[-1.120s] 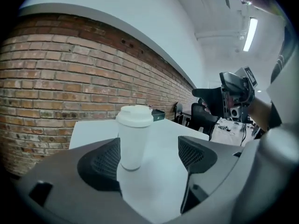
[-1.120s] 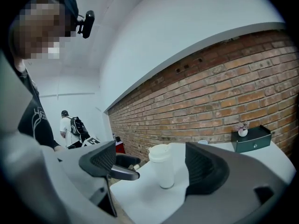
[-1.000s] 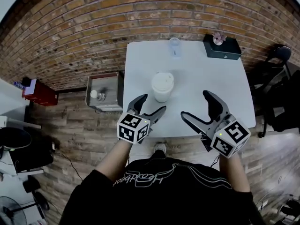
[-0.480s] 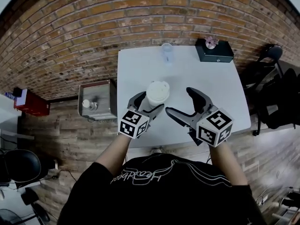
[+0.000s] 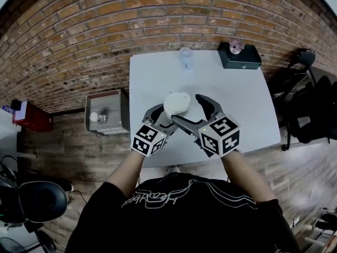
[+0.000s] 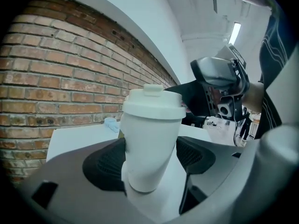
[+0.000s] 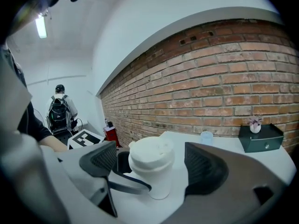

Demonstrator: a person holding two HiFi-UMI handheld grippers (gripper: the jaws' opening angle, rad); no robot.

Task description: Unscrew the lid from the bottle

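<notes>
Right gripper (image 5: 185,108) came in spread; left gripper (image 6: 150,160), wide, closing round upright bottle (image 7: 159,181) (lid (image 7: 150,154) up).

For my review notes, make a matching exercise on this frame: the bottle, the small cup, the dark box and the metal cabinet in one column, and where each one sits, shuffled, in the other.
Things:
1. white bottle
2. small clear cup
3. dark box
4. metal cabinet

Places:
A. on the floor, left of the table
B. far right corner of the table
C. table's far edge, near its middle
D. table's near half, left of centre

Pairs: 1-D; 2-C; 3-B; 4-A
</notes>
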